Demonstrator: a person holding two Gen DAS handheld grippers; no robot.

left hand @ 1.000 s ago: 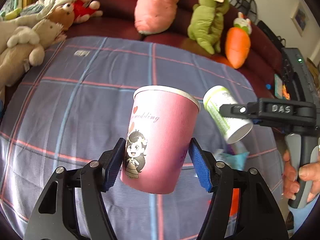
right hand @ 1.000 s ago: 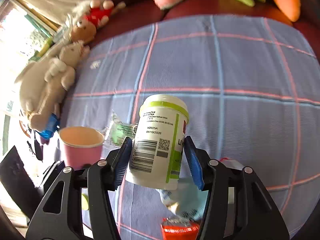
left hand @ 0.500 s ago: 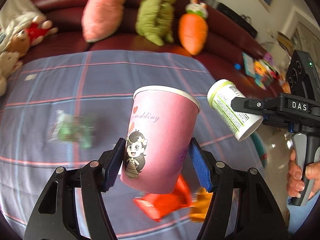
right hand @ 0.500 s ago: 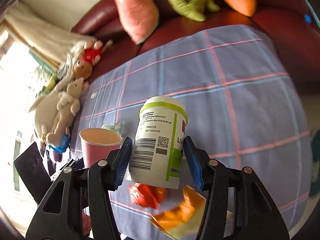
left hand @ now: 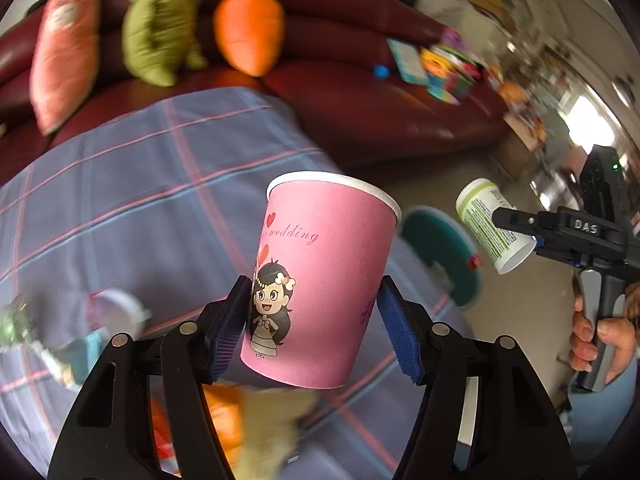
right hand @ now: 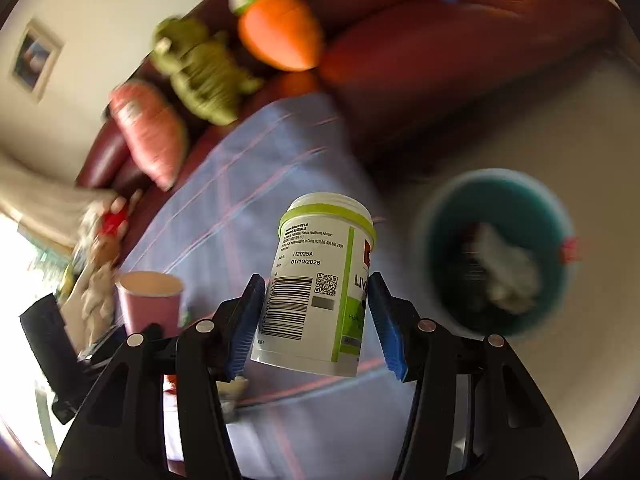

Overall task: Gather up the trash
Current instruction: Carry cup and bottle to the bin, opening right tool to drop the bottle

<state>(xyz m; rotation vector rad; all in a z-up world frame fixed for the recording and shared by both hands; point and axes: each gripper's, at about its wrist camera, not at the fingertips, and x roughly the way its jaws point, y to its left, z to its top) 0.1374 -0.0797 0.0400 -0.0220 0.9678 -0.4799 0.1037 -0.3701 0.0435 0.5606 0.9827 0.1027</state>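
Left gripper (left hand: 314, 326) clamped on pink paper cup (left hand: 320, 280); right gripper (right hand: 316, 320) clamped on white supplement bottle (right hand: 318, 286); teal bin (right hand: 496, 250) near.

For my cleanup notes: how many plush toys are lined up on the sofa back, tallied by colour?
Pink plush: 1
Green plush: 1
Orange carrot plush: 1
Total: 3 on the red sofa; blur may hide others.

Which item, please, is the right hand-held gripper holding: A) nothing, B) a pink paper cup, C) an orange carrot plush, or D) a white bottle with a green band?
D: the right hand-held gripper clamps its blue pads on the white bottle, barcode facing the camera.
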